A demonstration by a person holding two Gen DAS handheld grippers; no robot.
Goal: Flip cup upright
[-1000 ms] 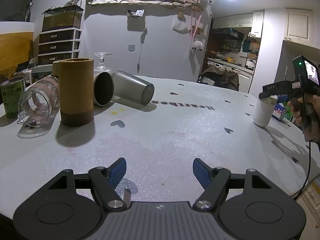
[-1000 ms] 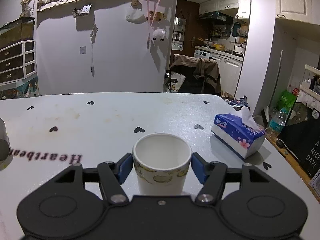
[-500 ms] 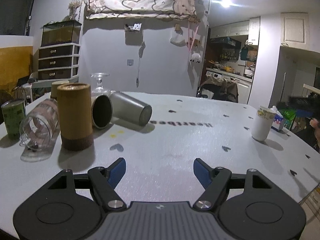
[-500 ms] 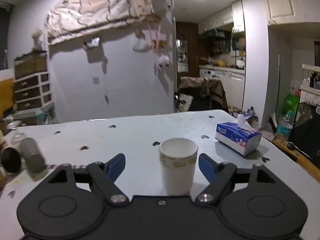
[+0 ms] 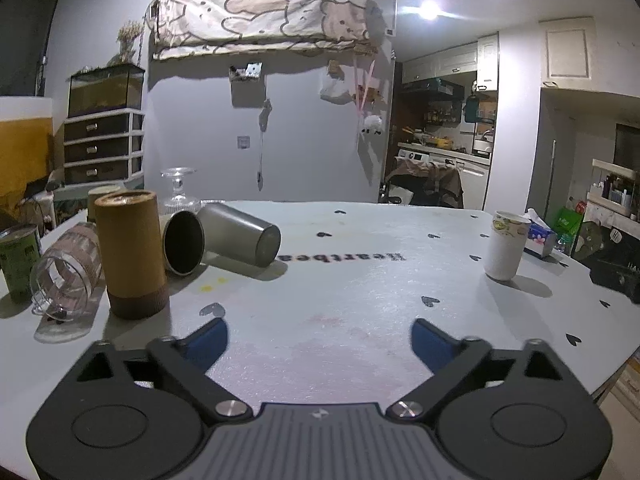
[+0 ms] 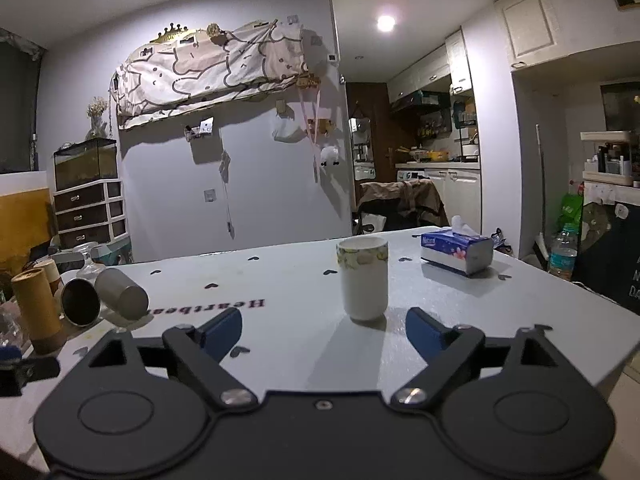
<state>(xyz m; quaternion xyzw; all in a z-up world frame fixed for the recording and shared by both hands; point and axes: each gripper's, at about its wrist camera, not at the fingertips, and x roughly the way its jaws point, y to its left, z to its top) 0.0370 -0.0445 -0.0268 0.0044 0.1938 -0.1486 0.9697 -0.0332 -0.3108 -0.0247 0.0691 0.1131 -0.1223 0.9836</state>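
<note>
A white paper cup (image 6: 363,278) with a patterned rim band stands upright on the white table (image 6: 288,280), just beyond my right gripper (image 6: 323,332), which is open and empty and does not touch it. The cup also shows at the right in the left wrist view (image 5: 505,245). My left gripper (image 5: 319,339) is open and empty, low over the table's near middle.
At the left lie two grey metal cups (image 5: 240,233) on their sides, a glass jar (image 5: 66,273) on its side, an upright brown tube (image 5: 131,253), a green can (image 5: 18,261) and an upturned stemmed glass (image 5: 179,189). A tissue box (image 6: 457,247) sits behind the paper cup.
My right gripper has opened, let go of the paper cup and drawn back from it. The cup stays upright. My left gripper has pulled back and tilted up slightly.
</note>
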